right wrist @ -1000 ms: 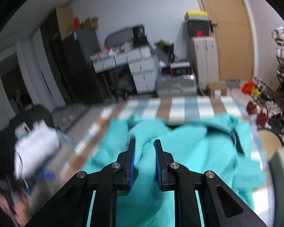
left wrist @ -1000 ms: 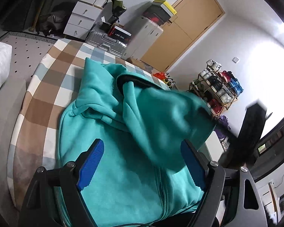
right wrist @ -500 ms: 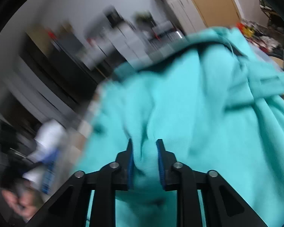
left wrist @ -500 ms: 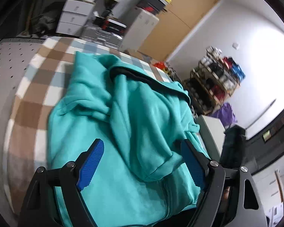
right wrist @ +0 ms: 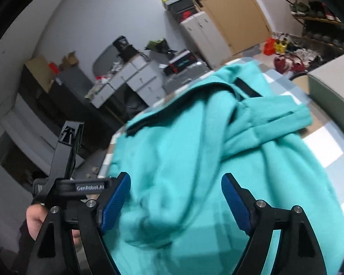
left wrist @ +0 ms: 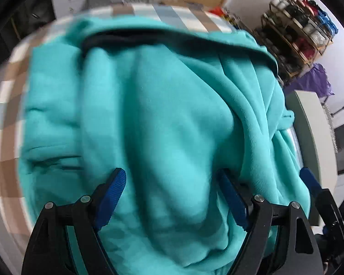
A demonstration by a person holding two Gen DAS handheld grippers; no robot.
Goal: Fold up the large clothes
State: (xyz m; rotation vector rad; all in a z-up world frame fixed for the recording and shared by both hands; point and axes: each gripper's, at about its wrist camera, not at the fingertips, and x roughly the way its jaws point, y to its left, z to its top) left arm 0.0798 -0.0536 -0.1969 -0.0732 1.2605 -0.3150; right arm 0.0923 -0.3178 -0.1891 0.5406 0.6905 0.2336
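— So, where does the teal zip-up sweatshirt [left wrist: 162, 119] lie?

— Bunched in a heap on the checked cloth [left wrist: 9, 105] of the table, straight under and ahead of both sets of jaws. Its dark-lined collar [left wrist: 135, 37] sits at the far edge, beyond the fingertips, and a ribbed cuff [right wrist: 284, 119] trails off to the right of the right-hand jaws.

— And the left gripper [left wrist: 172, 194]?

— Jaws wide, blue pads apart, pointing steeply down at the fabric. Cloth fills the gap between them, but the pads press on nothing.

— The right gripper [right wrist: 176, 197]?

— Its jaws have just been opening, and they stand wide now. The sweatshirt lies below and between them, no longer pinched. In the left wrist view one of its blue fingers [left wrist: 309, 181] shows just right of the left jaws.

— Anything farther out?

— A hand [right wrist: 37, 217] on the other tool, left of the right jaws. Past the table, grey drawer units [right wrist: 135, 78], a wooden door [right wrist: 238, 13] and a shoe rack [left wrist: 295, 27].
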